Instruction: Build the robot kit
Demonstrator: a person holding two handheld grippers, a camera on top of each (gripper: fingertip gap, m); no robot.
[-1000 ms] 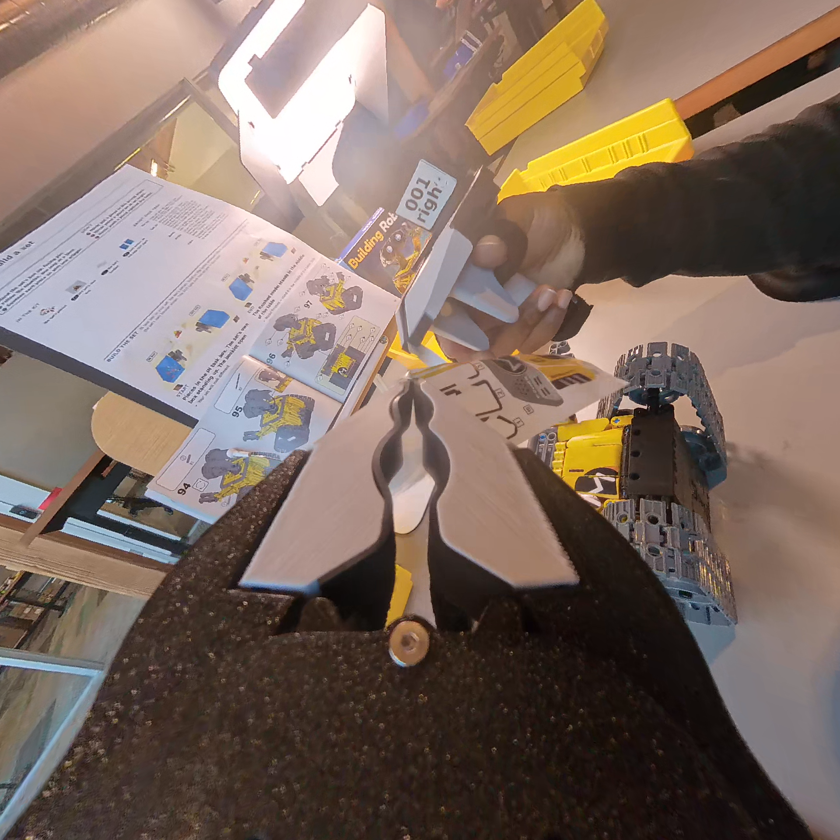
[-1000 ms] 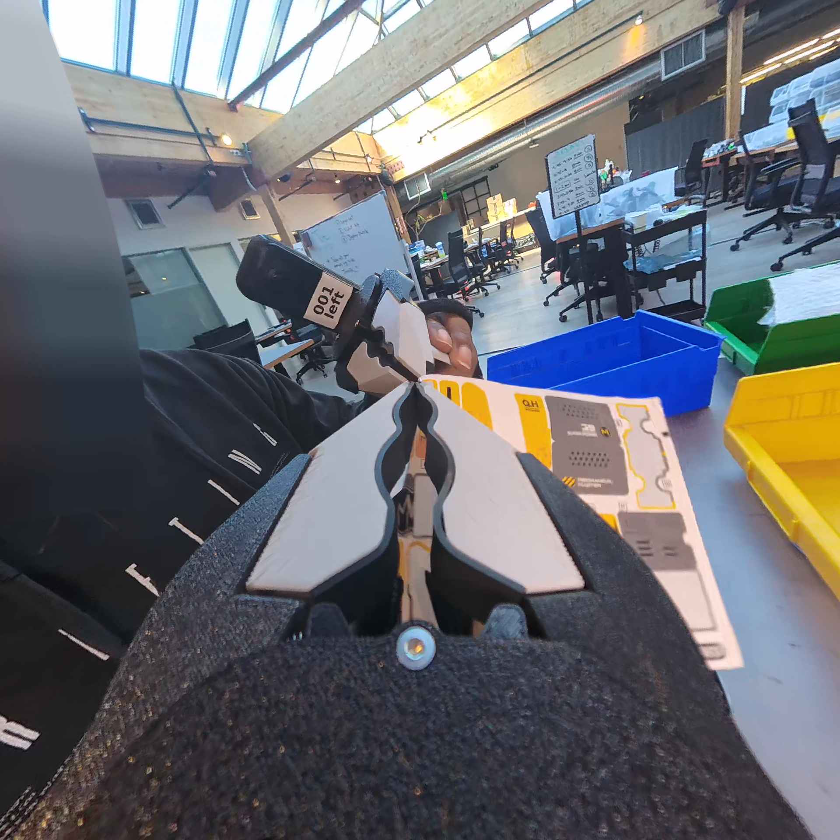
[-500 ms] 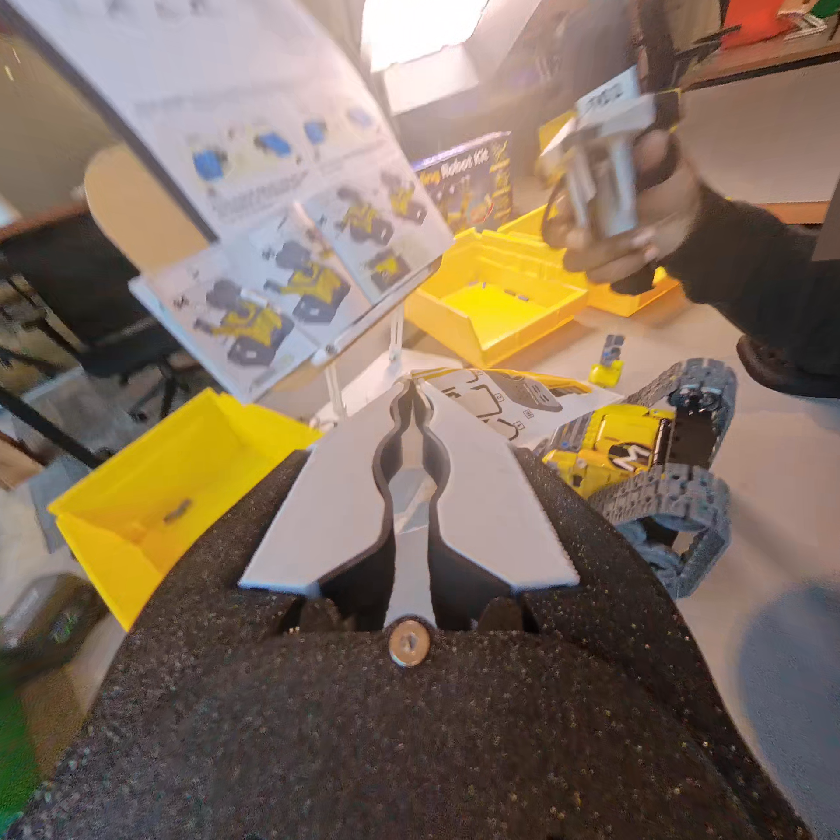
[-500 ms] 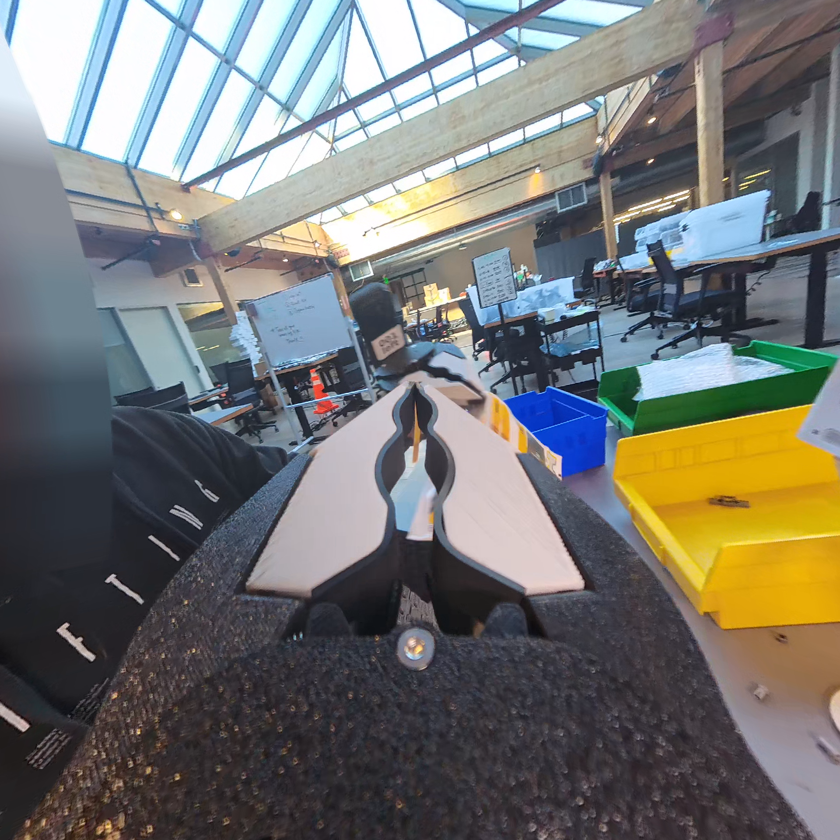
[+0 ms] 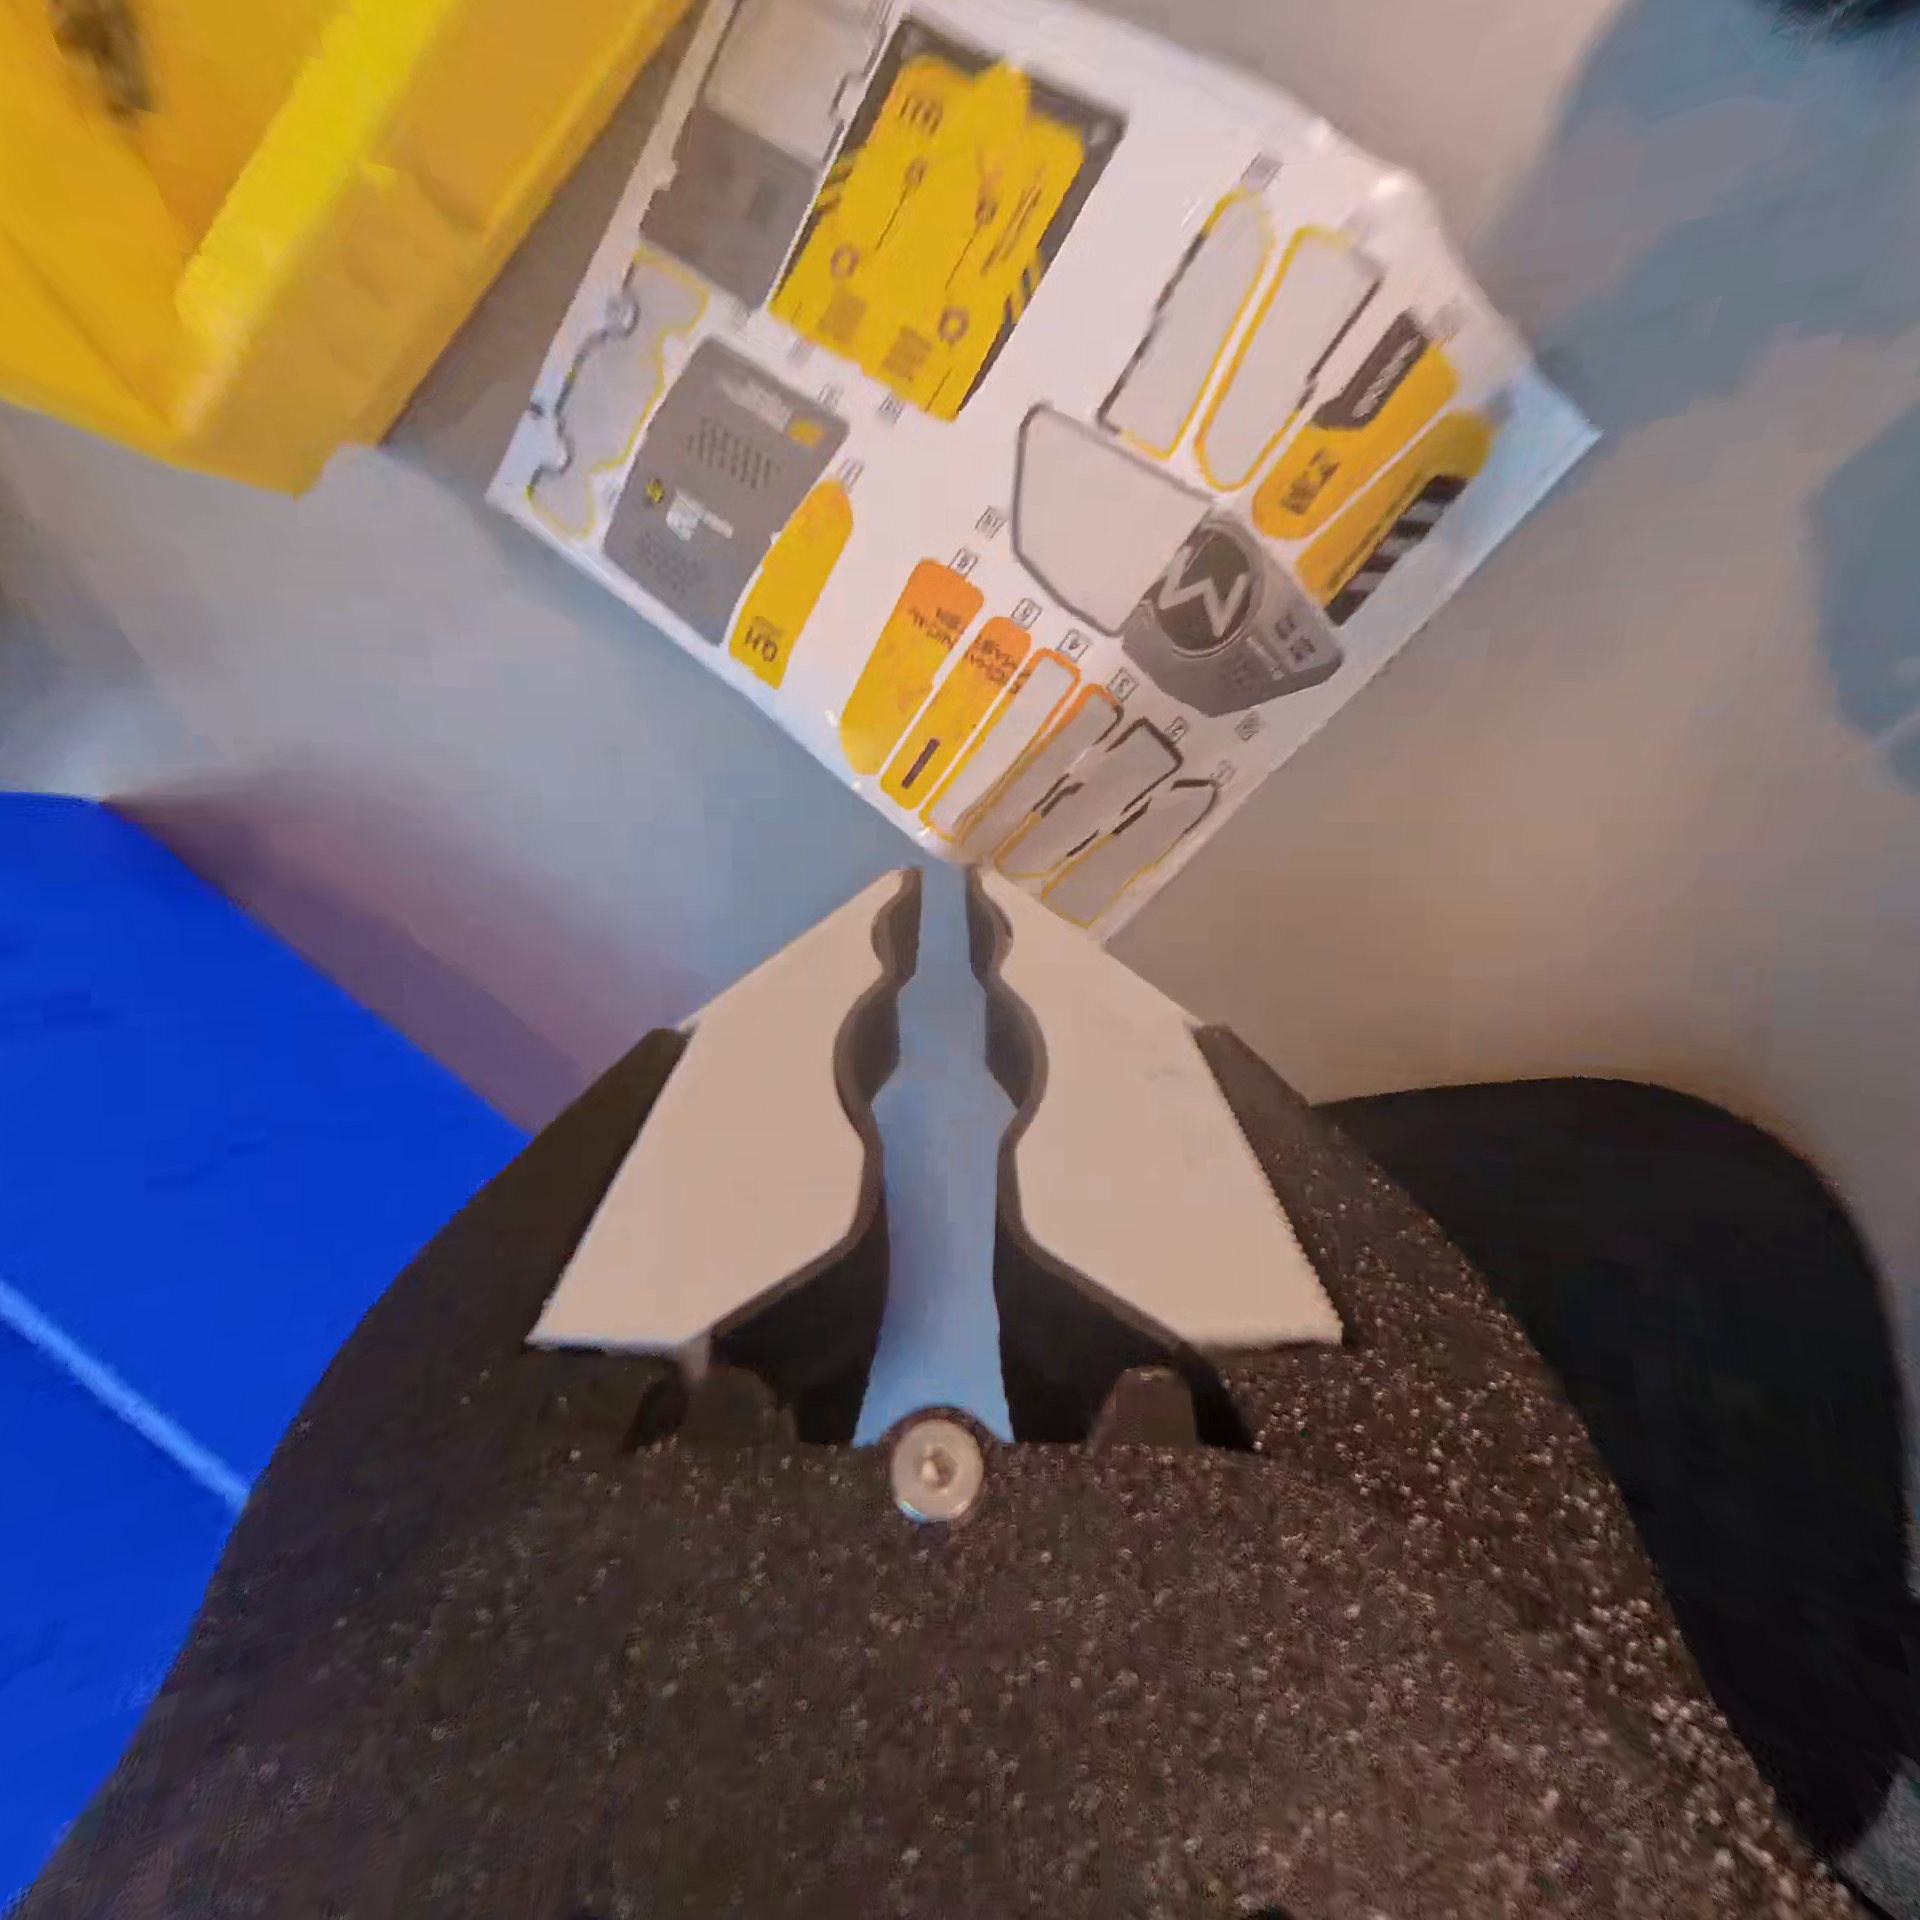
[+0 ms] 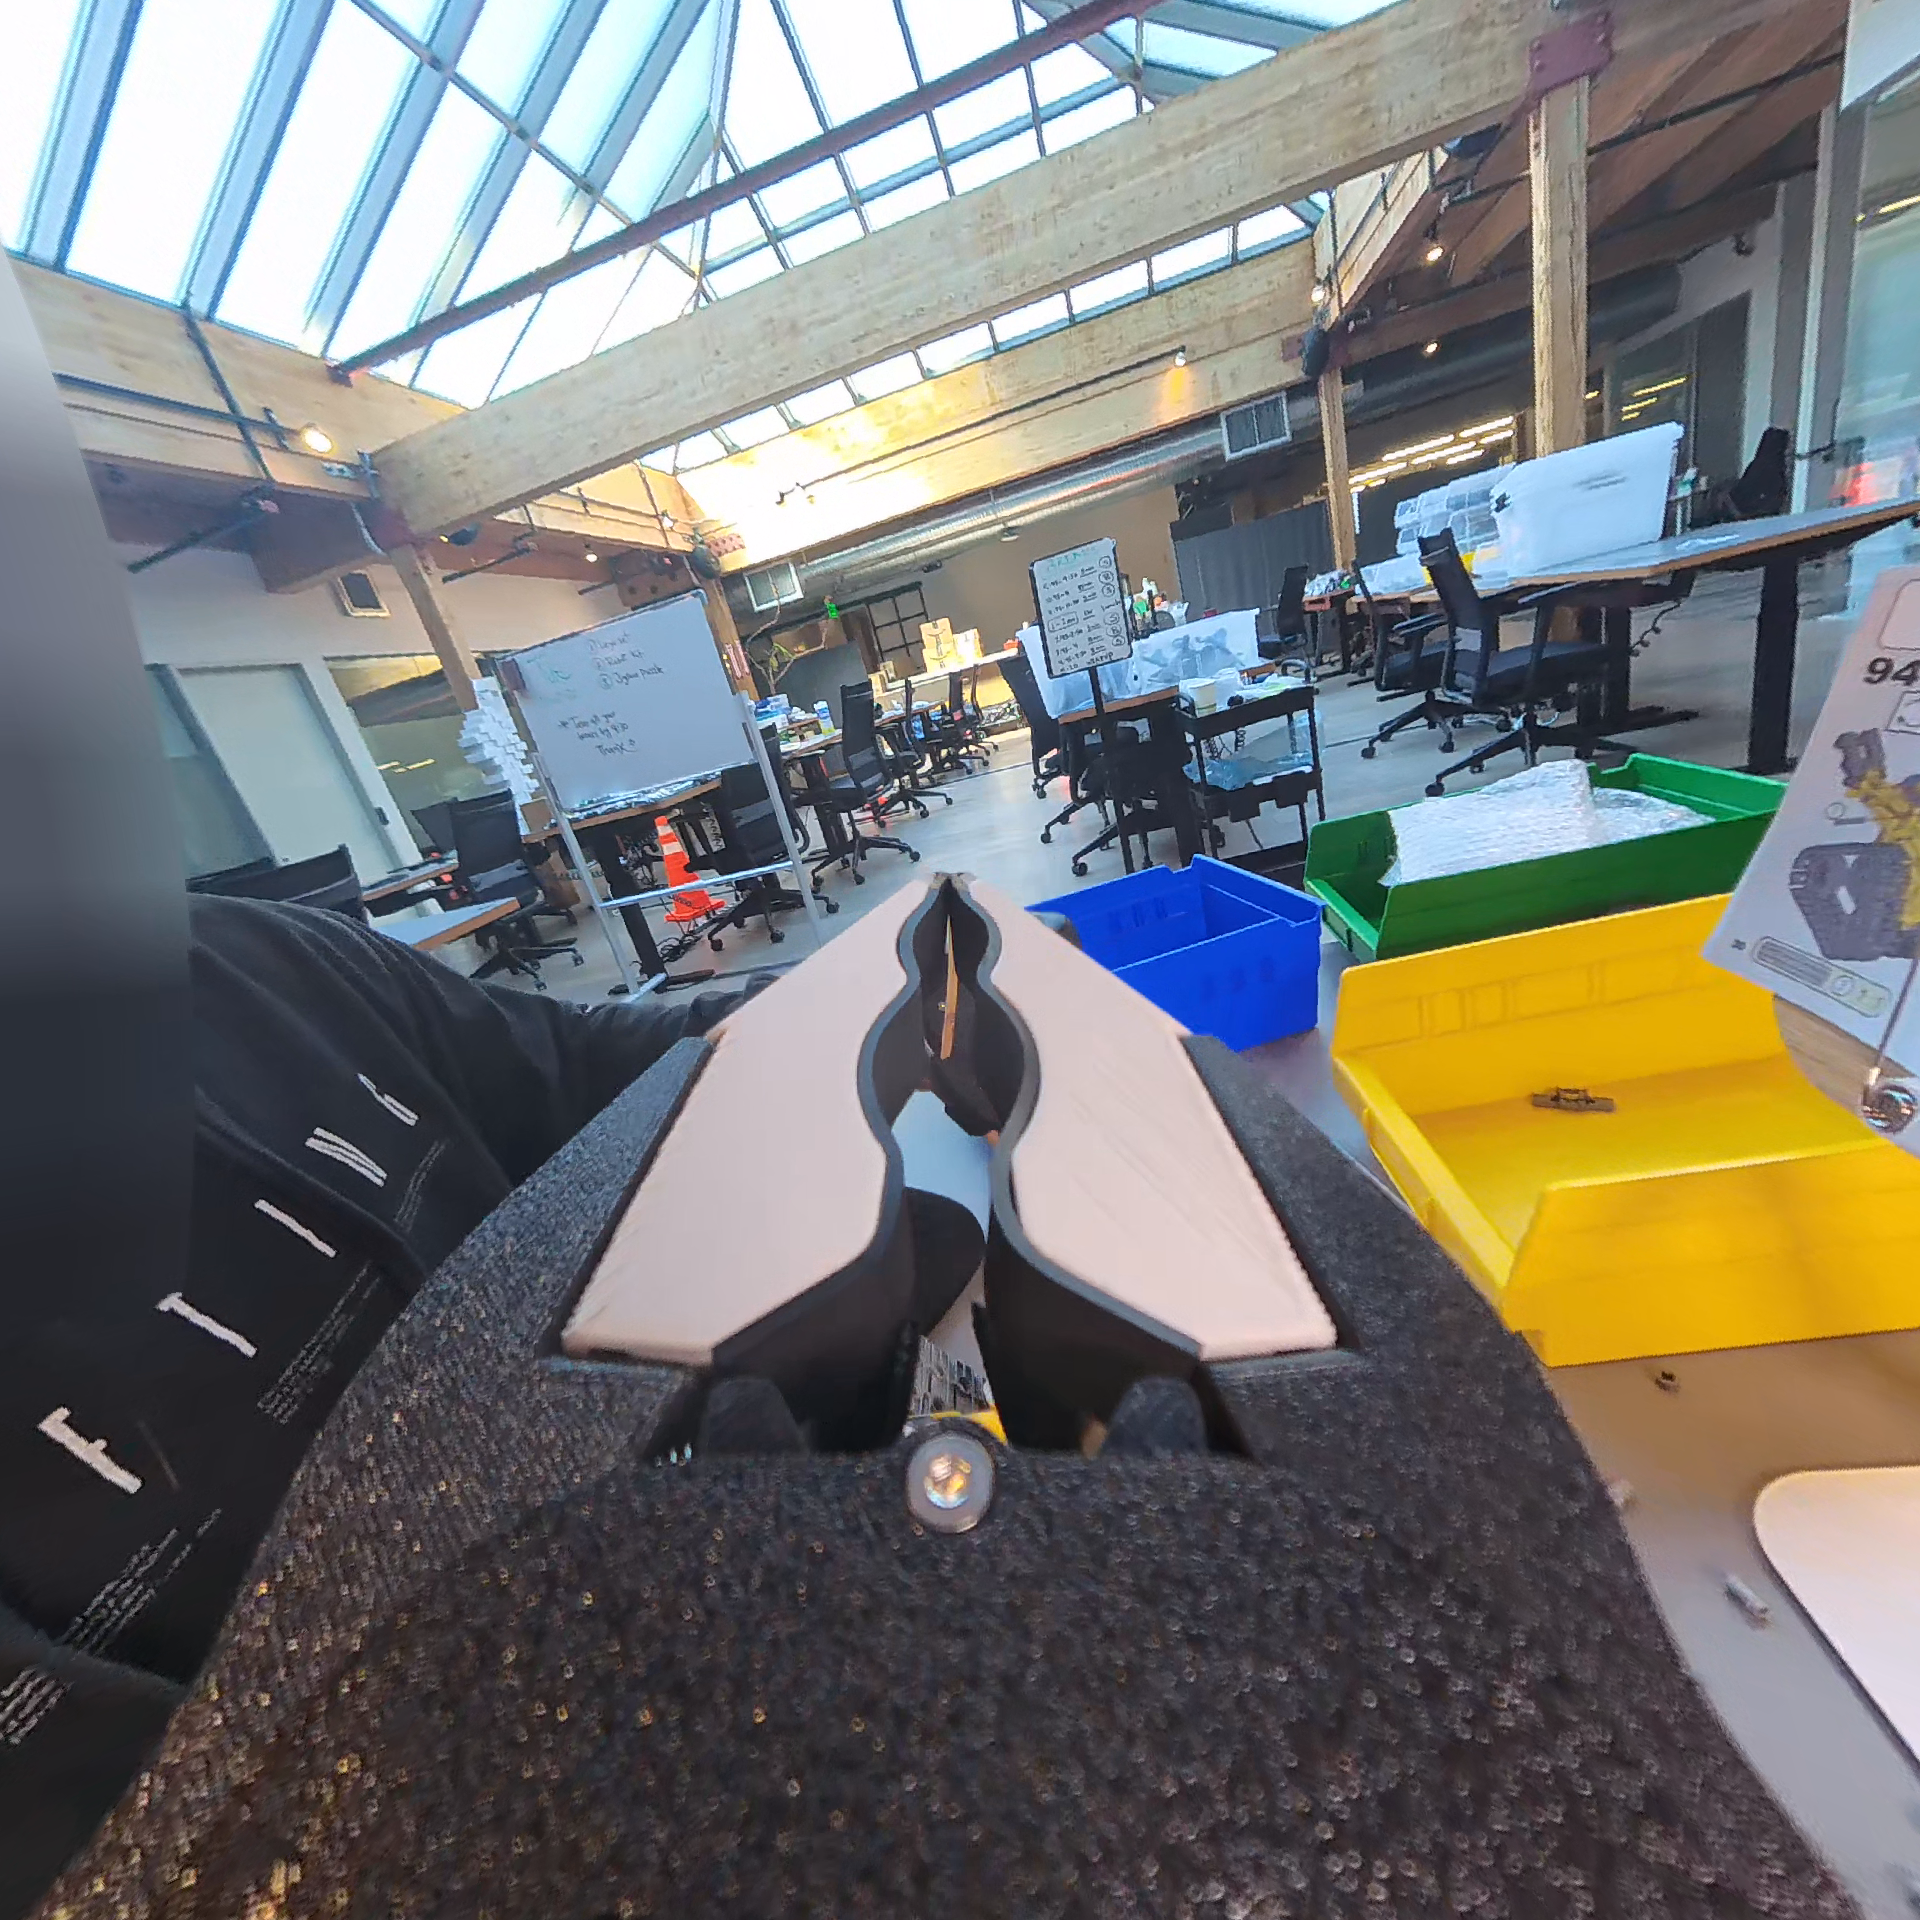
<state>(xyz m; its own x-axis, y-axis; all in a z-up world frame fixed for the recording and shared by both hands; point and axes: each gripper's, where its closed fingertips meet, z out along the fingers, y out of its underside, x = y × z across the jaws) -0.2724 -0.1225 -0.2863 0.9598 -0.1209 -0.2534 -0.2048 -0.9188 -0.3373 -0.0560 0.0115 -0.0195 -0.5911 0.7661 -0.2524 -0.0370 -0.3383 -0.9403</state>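
Note:
In the left wrist view a white sticker sheet (image 5: 1039, 468) with yellow, orange and grey stickers lies flat on the grey table (image 5: 364, 675). My left gripper (image 5: 943, 878) hangs over the table with its tips just short of the sheet's near edge. Its jaws stand a narrow gap apart and hold nothing. My right gripper (image 6: 951, 883) is raised above the table, tips pressed together on a thin yellow-orange sticker (image 6: 948, 987) seen edge-on between the fingers. The sheet does not show in the right wrist view.
A blue bin (image 5: 156, 1091) lies left of the left gripper and a yellow bin (image 5: 260, 208) beyond it. The right wrist view shows a blue bin (image 6: 1195, 935), a yellow bin (image 6: 1610, 1143), a green bin (image 6: 1507, 894), an instruction booklet (image 6: 1849, 831) at right, and a person's black sleeve (image 6: 312, 1143) at left. My hands' fingertips stand some 35 cm from each other.
The left gripper has swung down over the table and let go of the sticker sheet, which now lies flat. The right gripper has pulled away, still shut on a thin sticker.

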